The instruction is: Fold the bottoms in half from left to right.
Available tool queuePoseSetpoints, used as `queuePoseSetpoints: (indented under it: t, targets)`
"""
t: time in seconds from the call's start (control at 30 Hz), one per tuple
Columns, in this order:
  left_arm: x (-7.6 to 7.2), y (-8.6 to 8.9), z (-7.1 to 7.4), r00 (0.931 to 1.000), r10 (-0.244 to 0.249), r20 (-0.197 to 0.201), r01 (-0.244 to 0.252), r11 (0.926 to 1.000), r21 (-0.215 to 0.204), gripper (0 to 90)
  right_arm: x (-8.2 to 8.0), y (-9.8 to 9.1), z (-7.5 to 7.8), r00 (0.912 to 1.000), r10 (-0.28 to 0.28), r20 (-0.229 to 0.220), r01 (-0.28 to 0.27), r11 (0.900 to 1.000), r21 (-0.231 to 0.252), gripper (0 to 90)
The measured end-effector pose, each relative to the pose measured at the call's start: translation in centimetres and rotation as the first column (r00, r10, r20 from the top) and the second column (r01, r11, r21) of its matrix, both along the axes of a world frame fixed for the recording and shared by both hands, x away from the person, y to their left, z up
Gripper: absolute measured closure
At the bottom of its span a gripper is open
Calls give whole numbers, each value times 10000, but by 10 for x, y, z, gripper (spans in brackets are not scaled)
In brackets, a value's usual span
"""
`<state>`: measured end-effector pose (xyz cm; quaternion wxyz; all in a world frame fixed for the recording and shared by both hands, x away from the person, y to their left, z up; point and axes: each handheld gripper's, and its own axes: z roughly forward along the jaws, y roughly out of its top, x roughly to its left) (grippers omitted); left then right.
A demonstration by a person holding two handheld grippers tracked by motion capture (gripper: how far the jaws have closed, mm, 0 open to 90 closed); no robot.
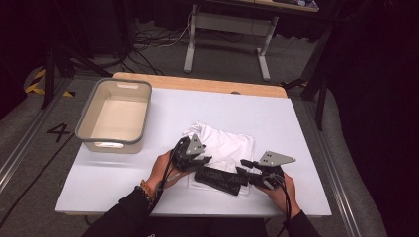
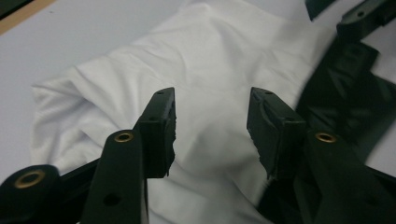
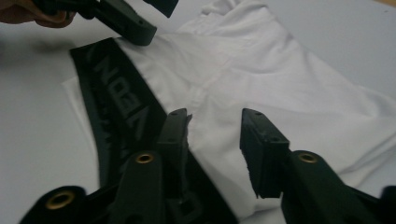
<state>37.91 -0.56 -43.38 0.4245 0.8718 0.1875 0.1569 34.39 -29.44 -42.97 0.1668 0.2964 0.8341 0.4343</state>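
Note:
A white garment (image 1: 222, 143) with a black lettered waistband (image 1: 220, 178) lies crumpled on the white table (image 1: 222, 103), near its front edge. My left gripper (image 1: 197, 159) hovers at the garment's left side, jaws open over the white cloth (image 2: 196, 56), with nothing pinched. My right gripper (image 1: 248, 170) sits at the waistband's right end, also open. In the right gripper view its jaws (image 3: 215, 135) straddle the seam between the waistband (image 3: 116, 102) and the cloth (image 3: 280, 79), and the left gripper (image 3: 126, 21) shows at the top left. The waistband (image 2: 345, 93) lies to the right of the left gripper (image 2: 212, 126).
A grey plastic bin (image 1: 114, 142), empty inside, stands at the table's left rear. The table's wooden far edge (image 1: 197, 81) runs behind it. A desk frame (image 1: 227, 29) and cables lie on the floor beyond. Metal rails run along both sides.

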Motion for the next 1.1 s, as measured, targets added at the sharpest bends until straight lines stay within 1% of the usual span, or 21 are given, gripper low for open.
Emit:
queuePoseSetpoints:
  t: [0.07, 0.1, 0.13, 0.17, 0.23, 0.27, 0.3, 0.33, 0.43, 0.47, 0.5, 0.53, 0.6, 0.63, 0.7, 0.8, 0.87, 0.9, 0.93, 1.03, 1.1]
  targets:
    - [-6, 2, -5, 9993, -139, -333, 145, 9997, 176, 518, -7, 4, -3, 10000, 7, -54, -8, 9999, -103, 505]
    - [-7, 4, -10, 9984, -52, -570, 70, 9995, 322, 503, -9, 6, -5, 9998, 137, -166, -139, 9998, -133, 462]
    - [-6, 8, -15, 9963, 176, -837, -165, 9998, 134, 481, -12, 11, -12, 9995, 64, -317, -86, 9974, -711, 392]
    - [-6, 8, -15, 9963, 176, -837, -165, 9998, 134, 479, -12, 11, -12, 9995, 64, -317, -86, 9974, -711, 392]
    - [-5, 13, -16, 9931, 189, -1160, -202, 9997, -101, 486, -14, 13, -17, 9979, 164, -631, -210, 9972, -724, 379]
    - [-8, 14, -16, 9937, 72, -1119, -85, 9999, -114, 501, -17, 15, -19, 9991, 70, -422, -123, 9917, -1279, 368]
    - [-8, 14, -16, 9937, 72, -1119, -85, 9999, -114, 509, -18, 16, -20, 9994, 32, -346, -84, 9886, -1502, 366]
    - [-12, 15, -18, 9912, -146, -1314, 102, 9994, -339, 541, -19, 16, -21, 9995, 5, -310, -57, 9861, -1661, 367]
    - [-15, 16, -19, 9901, -219, -1388, 155, 9988, -470, 555, -21, 13, -22, 9995, -115, -293, 67, 9872, -1591, 405]
    - [-18, 17, -18, 9874, -310, -1549, 218, 9979, -606, 565, -21, 10, -21, 9996, -122, -271, 77, 9873, -1586, 520]
    - [-18, 17, -18, 9874, -310, -1549, 218, 9979, -606, 556, -21, 9, -20, 9995, -124, -281, 77, 9866, -1627, 552]
    - [-20, 17, -18, 9890, -274, -1456, 188, 9980, -606, 556, -21, 9, -20, 9995, -124, -281, 77, 9866, -1627, 552]
    - [-24, 17, -16, 9890, -325, -1441, 226, 9973, -698, 545, -21, 7, -19, 9996, -100, -274, 53, 9862, -1652, 627]
    - [-29, 17, -15, 9917, -371, -1231, 287, 9972, -695, 542, -22, 7, -18, 9999, -82, -87, 64, 9821, -1885, 644]
    - [-31, 17, -15, 9925, -342, -1170, 258, 9970, -727, 538, -23, 6, -16, 10000, -69, -18, 64, 9825, -1862, 646]
    - [-35, 19, -12, 9939, -506, -978, 415, 9949, -924, 534, -23, 1, -11, 9997, -214, 95, 228, 9842, -1753, 655]
    - [-37, 19, -11, 9943, -501, -937, 430, 9962, -760, 517, -22, -2, -9, 9991, -408, 127, 422, 9868, -1563, 645]
    - [-39, 19, -12, 9934, -608, -975, 540, 9960, -711, 514, -22, -4, -8, 9972, -702, 263, 736, 9838, -1633, 624]
    - [-40, 18, -12, 9938, -687, -877, 636, 9962, -603, 518, -21, -6, -7, 9957, -861, 342, 908, 9810, -1716, 605]
    - [-45, 16, -12, 9937, -853, -730, 831, 9960, -318, 511, -23, -12, -3, 9978, -633, 215, 652, 9925, -1036, 587]
    - [-48, 14, -10, 9945, -900, -532, 884, 9956, -314, 501, -26, -10, -3, 9992, -394, 114, 404, 9945, -967, 603]
